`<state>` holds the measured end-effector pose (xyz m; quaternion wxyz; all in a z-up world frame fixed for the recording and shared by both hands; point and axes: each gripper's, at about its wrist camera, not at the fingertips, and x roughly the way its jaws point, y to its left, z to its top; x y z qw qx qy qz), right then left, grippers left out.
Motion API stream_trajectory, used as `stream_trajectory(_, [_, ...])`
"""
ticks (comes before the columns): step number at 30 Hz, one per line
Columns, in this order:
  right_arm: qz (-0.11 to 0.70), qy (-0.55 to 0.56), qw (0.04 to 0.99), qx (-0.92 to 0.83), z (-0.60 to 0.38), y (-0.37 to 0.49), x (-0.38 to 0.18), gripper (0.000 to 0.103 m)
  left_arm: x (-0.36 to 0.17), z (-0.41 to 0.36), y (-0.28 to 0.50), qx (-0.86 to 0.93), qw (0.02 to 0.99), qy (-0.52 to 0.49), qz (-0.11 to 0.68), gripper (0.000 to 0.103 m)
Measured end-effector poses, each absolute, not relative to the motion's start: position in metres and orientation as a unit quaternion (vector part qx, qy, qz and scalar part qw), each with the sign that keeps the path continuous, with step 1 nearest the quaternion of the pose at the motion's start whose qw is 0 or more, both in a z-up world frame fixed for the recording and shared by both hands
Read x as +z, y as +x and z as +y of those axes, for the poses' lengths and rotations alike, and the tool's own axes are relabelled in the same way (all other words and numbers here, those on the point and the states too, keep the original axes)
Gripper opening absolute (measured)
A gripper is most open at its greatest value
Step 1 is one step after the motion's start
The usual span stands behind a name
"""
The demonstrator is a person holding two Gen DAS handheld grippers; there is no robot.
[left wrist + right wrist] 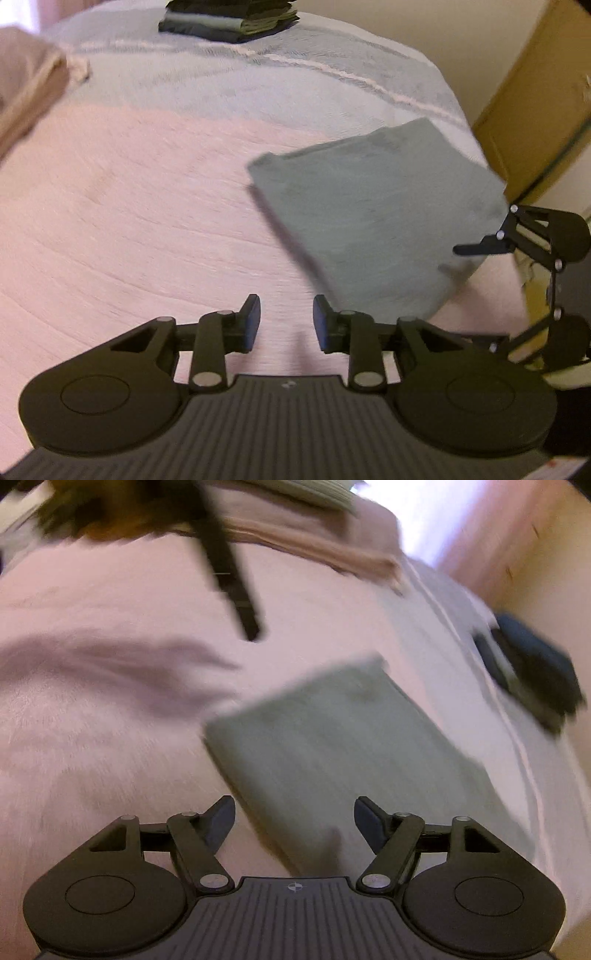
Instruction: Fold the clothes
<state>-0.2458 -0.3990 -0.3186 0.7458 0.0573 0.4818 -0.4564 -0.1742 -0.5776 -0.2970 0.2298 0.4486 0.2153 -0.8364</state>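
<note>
**Grey-green folded garment lay ahead and right of the left fingers, under the right ones**

Grey-green cloth, a folded garment [373, 218], lay flat on the pink bed cover [129, 221], a neat rectangle with its long axis running diagonally from the upper middle of the right wrist view toward the lower right. In the left wrist view it sat in the right half of the frame, its near corner just above the right fingertip of the left gripper [286, 321], whose fingers stood a little apart with only bed cover between them. The right gripper [294, 825] was the nearer: its fingers were spread wide and gripped nothing, with the garment's near end showing in the gap between them. A stack of folded clothes [229, 20] waited at the top of the left view, well apart. Judging by that, lifting the garment to the stack seemed next, the right side best placed.
</note>
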Motion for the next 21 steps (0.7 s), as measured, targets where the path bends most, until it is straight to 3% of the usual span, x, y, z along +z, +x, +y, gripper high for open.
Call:
stream_trajectory(6, [0.538,-0.096,0.716,-0.434,-0.395,-0.201,-0.369,0.067,-0.306,-0.581,-0.163,-0.851,0.189,0.473,0.125,0.037])
stream_trajectory(7, [0.540,-0.104,0.714,-0.434,-0.397,-0.199,-0.371,0.058,-0.308,-0.579,-0.163,-0.854,0.180,0.475,0.111,0.045])
stream_trajectory(8, [0.542,-0.098,0.713,-0.434,-0.401,-0.199,-0.370,0.038,-0.310,-0.575,-0.162,-0.858,0.170,0.477,0.091,0.053])
stream_trajectory(9, [0.540,-0.075,0.720,-0.430,-0.406,-0.202,-0.365,0.035,-0.314,-0.572,-0.162,-0.861,0.160,0.478,0.067,0.057])
stream_trajectory(11, [0.521,-0.038,0.733,-0.437,-0.410,-0.212,-0.346,0.018,-0.320,-0.564,-0.167,-0.863,0.145,0.484,0.014,0.074])
stream_trajectory(12, [0.508,-0.024,0.736,-0.446,-0.410,-0.217,-0.334,0.015,-0.322,-0.559,-0.169,-0.865,0.139,0.482,-0.021,0.076])
stream_trajectory(16, [0.461,0.048,0.752,-0.468,-0.422,-0.249,-0.279,0.011,-0.330,-0.542,-0.180,-0.853,0.109,0.468,-0.204,0.090])
stream_trajectory(21, [0.447,0.090,0.757,-0.468,-0.435,-0.268,-0.240,0.011,-0.346,-0.538,-0.206,-0.827,0.033,0.406,-0.388,0.091])
